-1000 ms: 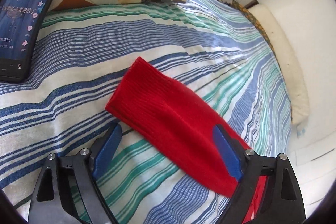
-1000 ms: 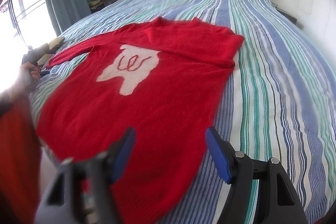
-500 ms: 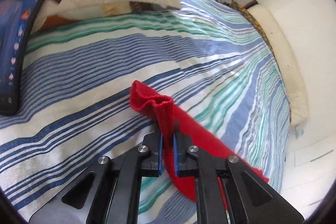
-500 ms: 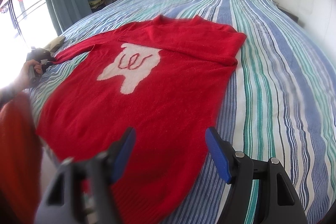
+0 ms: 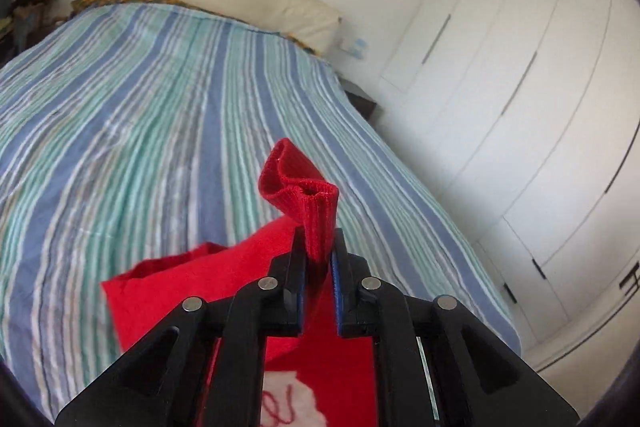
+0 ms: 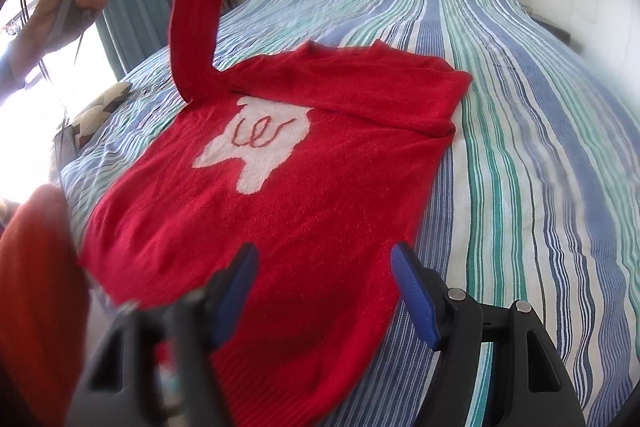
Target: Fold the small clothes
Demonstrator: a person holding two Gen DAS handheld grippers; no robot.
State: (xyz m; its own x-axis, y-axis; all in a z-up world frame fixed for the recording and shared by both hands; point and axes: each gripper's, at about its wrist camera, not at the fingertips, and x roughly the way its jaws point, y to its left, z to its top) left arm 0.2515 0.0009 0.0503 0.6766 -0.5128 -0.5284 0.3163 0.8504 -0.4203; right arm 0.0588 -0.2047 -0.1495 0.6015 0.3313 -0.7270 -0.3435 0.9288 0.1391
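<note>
Red sweater sleeve cuff between opening left fingers; right fingers apart above hem.

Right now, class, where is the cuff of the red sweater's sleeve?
In the left wrist view the cuff sticks up between the left gripper's opening jaws; the right wrist view shows that sleeve raised above the striped bed, upper left.

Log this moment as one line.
left claw: opening, sleeve cuff between pads, lifted | right claw: open, empty, over hem | red sweater: flat on striped bedspread
</note>
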